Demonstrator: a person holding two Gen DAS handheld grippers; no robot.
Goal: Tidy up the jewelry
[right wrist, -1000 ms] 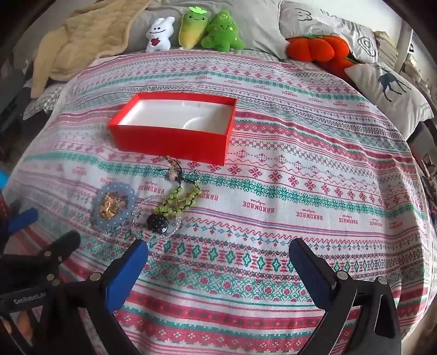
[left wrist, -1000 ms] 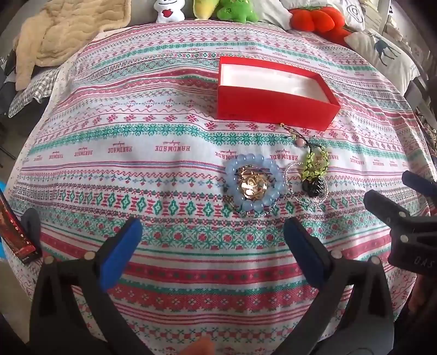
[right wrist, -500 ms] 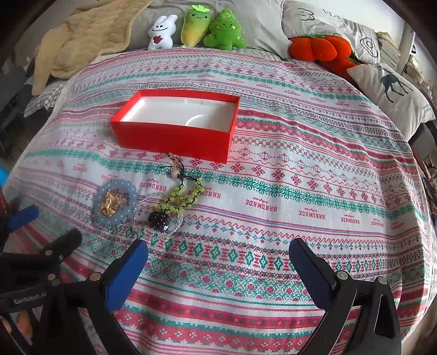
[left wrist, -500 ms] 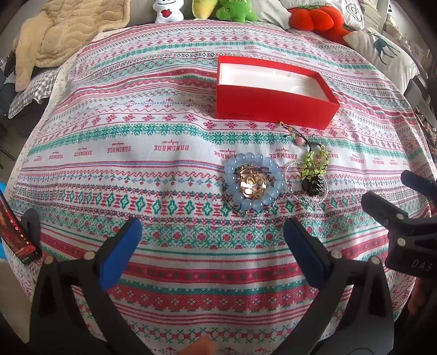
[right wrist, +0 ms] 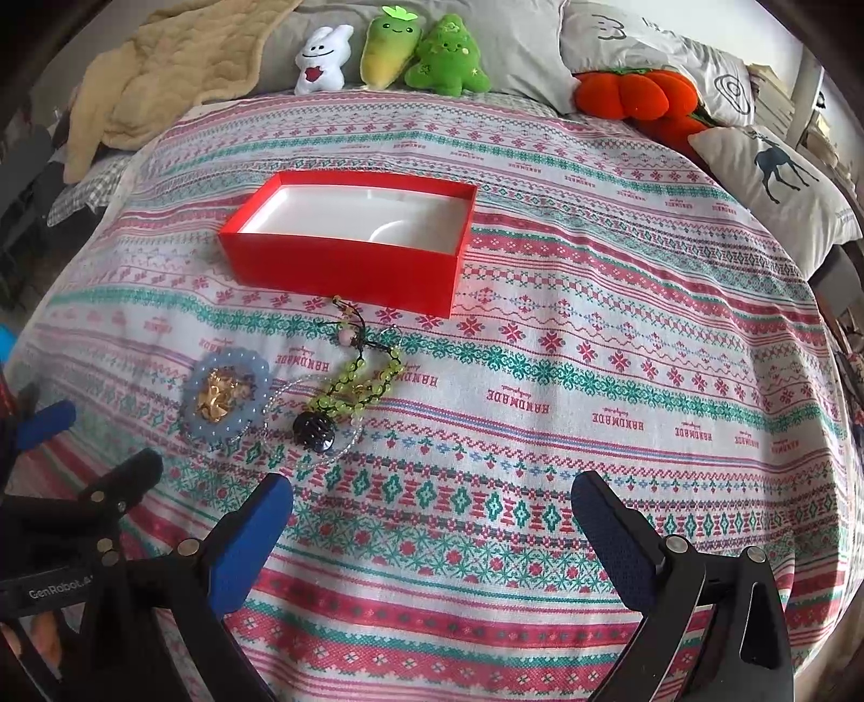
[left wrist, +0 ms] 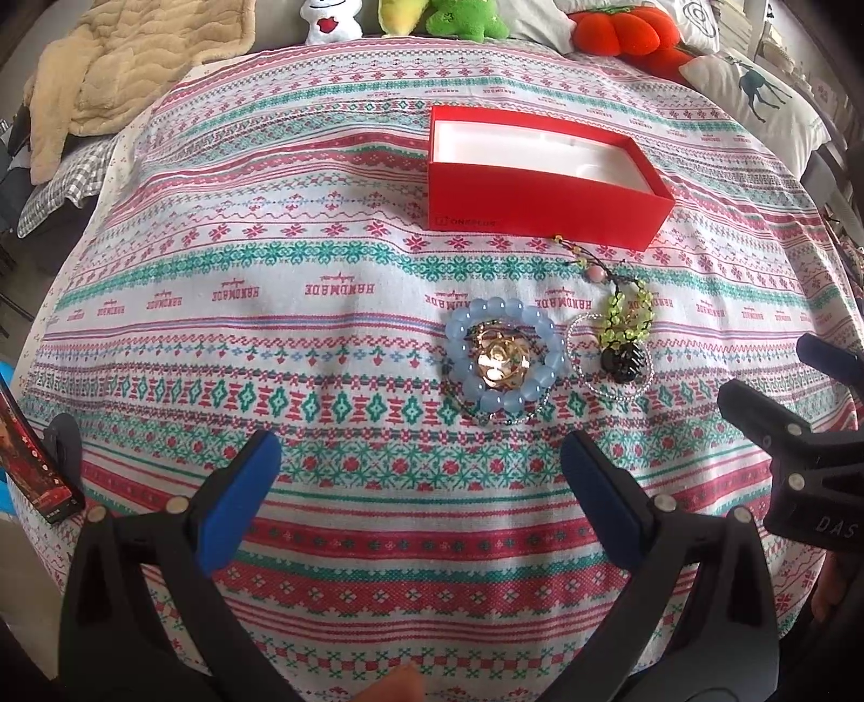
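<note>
An open red box [left wrist: 545, 200] with a white inside stands on the patterned bedspread; it also shows in the right wrist view [right wrist: 345, 264]. In front of it lie a blue bead bracelet [left wrist: 505, 402] around a gold ornament [left wrist: 499, 364], a green bead string [left wrist: 629, 313] with a black bead [left wrist: 623, 359], and a thin clear bead ring. The same pile shows in the right wrist view: bracelet [right wrist: 224, 432], green string [right wrist: 359, 378]. My left gripper [left wrist: 421, 480] is open and empty, just short of the bracelet. My right gripper [right wrist: 432, 526] is open and empty, right of the pile.
Plush toys [right wrist: 389, 48], an orange plush [right wrist: 632, 92], pillows [right wrist: 772, 178] and a beige blanket [right wrist: 178, 70] line the bed's far side. A dark red object [left wrist: 32, 448] sits at the left edge. The right gripper's fingers [left wrist: 777, 426] show at the left view's right edge.
Both grippers have drifted slightly forward and higher over the bed; the box and jewelry sit a little lower in view. Nothing was picked up.
</note>
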